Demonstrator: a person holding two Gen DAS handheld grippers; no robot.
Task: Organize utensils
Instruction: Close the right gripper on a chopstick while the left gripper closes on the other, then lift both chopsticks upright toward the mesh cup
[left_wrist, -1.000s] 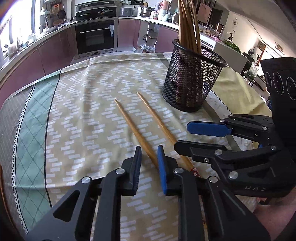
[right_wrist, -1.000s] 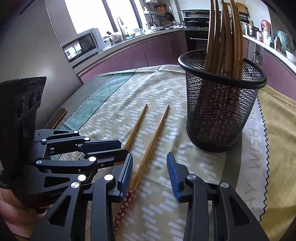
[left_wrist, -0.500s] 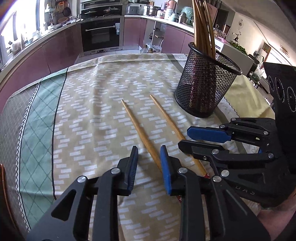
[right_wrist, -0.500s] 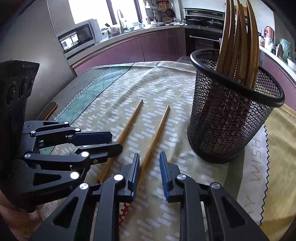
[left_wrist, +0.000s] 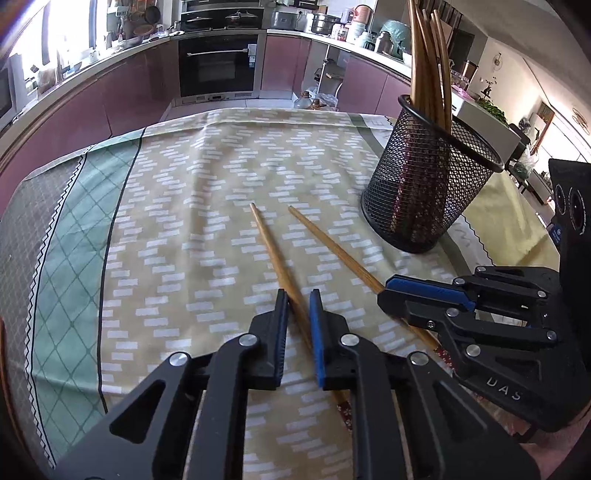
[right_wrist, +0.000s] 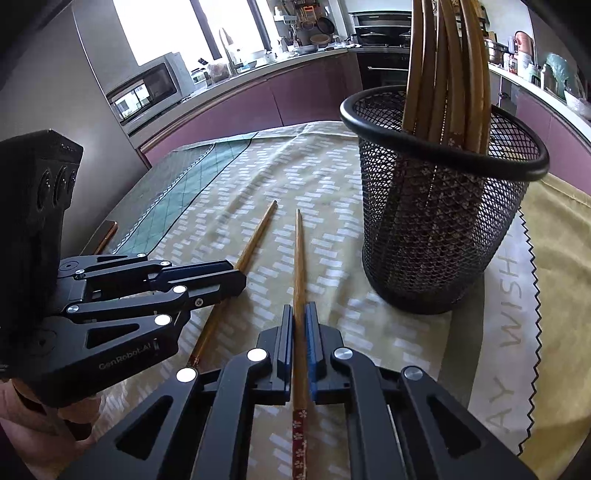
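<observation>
Two wooden chopsticks with red flowered ends lie on the patterned tablecloth. My left gripper (left_wrist: 298, 299) straddles the left chopstick (left_wrist: 267, 243); its jaws stand narrowly apart around the stick. My right gripper (right_wrist: 299, 314) is shut on the right chopstick (right_wrist: 298, 258), which also shows in the left wrist view (left_wrist: 332, 251). The right gripper shows in the left wrist view (left_wrist: 397, 295), and the left gripper in the right wrist view (right_wrist: 236, 277). A black mesh holder (left_wrist: 424, 192) with several chopsticks stands at the right; it also shows in the right wrist view (right_wrist: 439, 229).
The tablecloth (left_wrist: 184, 221) has a green checked band at the left (left_wrist: 74, 229). Its zigzag hem lies right of the holder (right_wrist: 532, 295). Kitchen cabinets and an oven (left_wrist: 218, 70) stand beyond the table's far edge.
Both grippers moved forward over the chopsticks. The right jaws narrowed and shut on the right chopstick. The left jaws narrowed around the left chopstick.
</observation>
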